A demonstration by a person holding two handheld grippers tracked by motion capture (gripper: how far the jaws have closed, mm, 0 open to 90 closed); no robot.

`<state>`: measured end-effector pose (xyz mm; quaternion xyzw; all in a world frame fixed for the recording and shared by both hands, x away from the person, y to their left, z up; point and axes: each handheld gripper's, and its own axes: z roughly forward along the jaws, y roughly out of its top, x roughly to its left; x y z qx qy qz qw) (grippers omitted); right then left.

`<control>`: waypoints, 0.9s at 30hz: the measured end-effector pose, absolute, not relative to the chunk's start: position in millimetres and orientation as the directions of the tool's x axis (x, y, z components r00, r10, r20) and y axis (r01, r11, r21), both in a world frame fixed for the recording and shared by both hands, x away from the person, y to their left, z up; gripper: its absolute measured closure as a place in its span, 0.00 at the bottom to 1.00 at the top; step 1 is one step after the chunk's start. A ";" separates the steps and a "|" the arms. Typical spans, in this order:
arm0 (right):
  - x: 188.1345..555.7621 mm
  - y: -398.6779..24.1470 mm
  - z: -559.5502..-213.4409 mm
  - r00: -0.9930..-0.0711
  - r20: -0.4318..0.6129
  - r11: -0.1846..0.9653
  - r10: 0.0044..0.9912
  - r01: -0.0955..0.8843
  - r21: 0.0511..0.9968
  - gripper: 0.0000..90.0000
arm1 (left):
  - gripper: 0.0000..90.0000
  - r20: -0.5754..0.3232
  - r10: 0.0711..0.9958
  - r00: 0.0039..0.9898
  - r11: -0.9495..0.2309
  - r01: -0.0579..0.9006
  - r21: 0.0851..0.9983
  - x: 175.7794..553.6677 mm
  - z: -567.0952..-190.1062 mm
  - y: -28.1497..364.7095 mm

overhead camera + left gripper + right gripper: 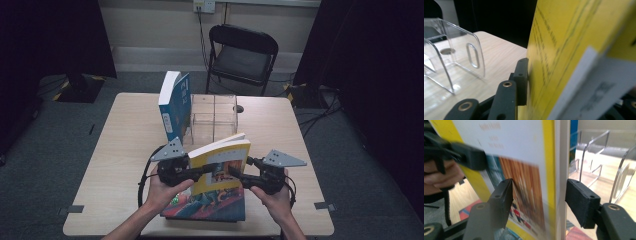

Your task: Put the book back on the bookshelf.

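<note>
A yellow-covered book [220,159] stands tilted above the table's front, held up between my two grippers. My left gripper [202,173] is shut on the book's left side. In the left gripper view its pad [522,80] presses flat on the yellow cover [564,50]. My right gripper [236,173] comes in from the right. In the right gripper view its jaws [539,200] straddle the book's edge [549,170], and a gap shows between the right pad [580,202] and the pages, so it is open.
A colourful book [210,206] lies flat beneath the held one near the front edge. A blue book [175,105] stands upright against a clear acrylic organiser [212,117] at mid-table. The wooden table [125,150] has bare room at left and right. A black chair [242,52] stands behind.
</note>
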<state>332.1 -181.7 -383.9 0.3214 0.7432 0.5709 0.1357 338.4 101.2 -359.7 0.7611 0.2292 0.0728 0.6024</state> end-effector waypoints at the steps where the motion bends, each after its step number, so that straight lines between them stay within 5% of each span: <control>1: 333.7 -180.7 -386.7 -0.755 0.166 0.147 0.634 0.329 0.933 0.43 | 0.75 -0.154 0.452 0.879 -0.169 0.254 0.952 337.8 -358.4 99.2; 13: 338.6 -174.8 -388.6 -0.727 0.178 0.160 0.663 0.370 0.915 0.48 | 0.67 -0.107 0.458 0.882 -0.164 0.203 0.965 339.1 -353.9 88.6; 17: 340.0 -174.0 -388.1 -0.728 0.174 0.167 0.664 0.370 0.914 0.48 | 0.81 -0.085 0.486 0.870 -0.181 0.195 0.964 341.0 -353.0 89.6; 27: 342.8 -177.2 -394.0 -0.726 0.175 0.176 0.665 0.380 0.908 0.44 | 0.84 -0.085 0.512 0.855 -0.190 0.209 0.959 341.9 -350.6 93.1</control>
